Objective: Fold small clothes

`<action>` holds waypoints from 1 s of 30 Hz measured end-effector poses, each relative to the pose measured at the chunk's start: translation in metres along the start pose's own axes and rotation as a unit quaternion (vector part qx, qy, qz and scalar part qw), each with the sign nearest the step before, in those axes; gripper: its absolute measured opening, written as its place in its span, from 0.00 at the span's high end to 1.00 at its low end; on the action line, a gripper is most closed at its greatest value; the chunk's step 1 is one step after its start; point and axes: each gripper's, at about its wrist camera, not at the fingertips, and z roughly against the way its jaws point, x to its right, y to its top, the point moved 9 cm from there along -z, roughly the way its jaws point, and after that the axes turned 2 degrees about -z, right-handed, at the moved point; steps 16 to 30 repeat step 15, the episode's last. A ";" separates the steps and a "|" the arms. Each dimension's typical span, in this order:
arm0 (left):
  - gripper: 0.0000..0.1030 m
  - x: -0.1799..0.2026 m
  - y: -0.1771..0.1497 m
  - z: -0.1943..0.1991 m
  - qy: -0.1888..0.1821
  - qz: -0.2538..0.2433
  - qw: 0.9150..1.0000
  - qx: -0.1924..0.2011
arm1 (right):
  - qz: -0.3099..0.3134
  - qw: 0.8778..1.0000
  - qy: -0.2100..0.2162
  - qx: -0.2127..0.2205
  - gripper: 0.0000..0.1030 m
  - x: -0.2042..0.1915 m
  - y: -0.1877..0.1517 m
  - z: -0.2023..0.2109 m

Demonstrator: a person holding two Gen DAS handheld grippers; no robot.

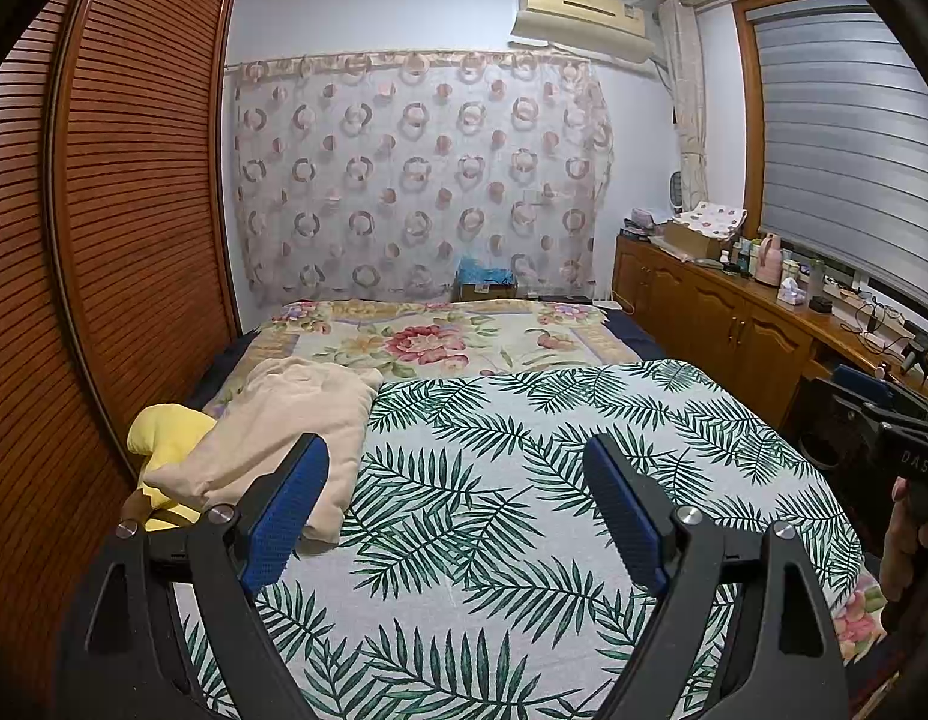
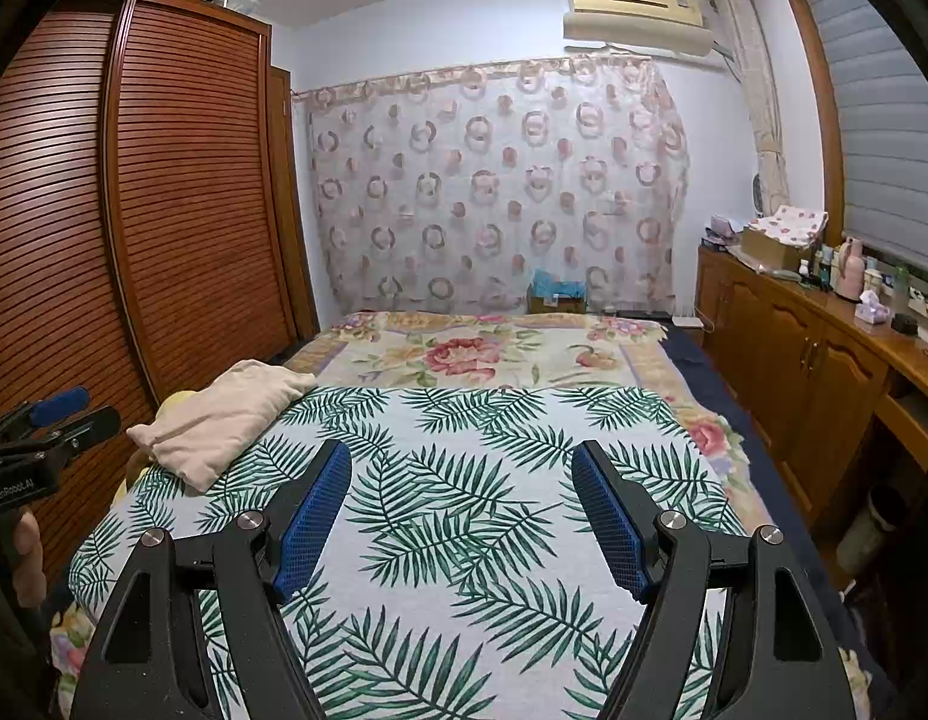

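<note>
Left tool (image 1: 458, 516) agape, empty; beige garment (image 1: 284, 420) beside it.

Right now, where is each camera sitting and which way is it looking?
Left wrist: rides the left gripper, looks along the bed's palm-leaf sheet; own open fingers, plus the right gripper and hand at the right edge.
Right wrist: rides the right gripper, same direction; own open fingers, left gripper at the left edge.
Shared: beige garment, circle-patterned curtain, wardrobe.
</note>
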 end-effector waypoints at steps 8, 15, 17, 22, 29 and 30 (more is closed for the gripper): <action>0.15 0.000 0.002 0.001 0.000 0.000 1.000 0.002 | 0.000 1.000 0.000 0.001 0.24 0.000 0.000 0.000; 0.15 0.001 0.003 0.001 0.000 -0.001 1.000 0.003 | -0.001 1.000 0.000 0.001 0.24 -0.002 -0.001 -0.001; 0.15 0.001 0.003 0.001 0.000 -0.001 1.000 0.003 | -0.001 1.000 0.000 0.001 0.24 -0.002 -0.001 -0.001; 0.15 0.001 0.003 0.001 0.000 -0.001 1.000 0.003 | -0.001 1.000 0.000 0.001 0.24 -0.002 -0.001 -0.001; 0.15 0.001 0.003 0.001 0.000 -0.001 1.000 0.003 | -0.001 1.000 0.000 0.001 0.24 -0.002 -0.001 -0.001; 0.15 0.001 0.003 0.001 0.000 -0.001 1.000 0.003 | -0.001 1.000 0.000 0.001 0.24 -0.002 -0.001 -0.001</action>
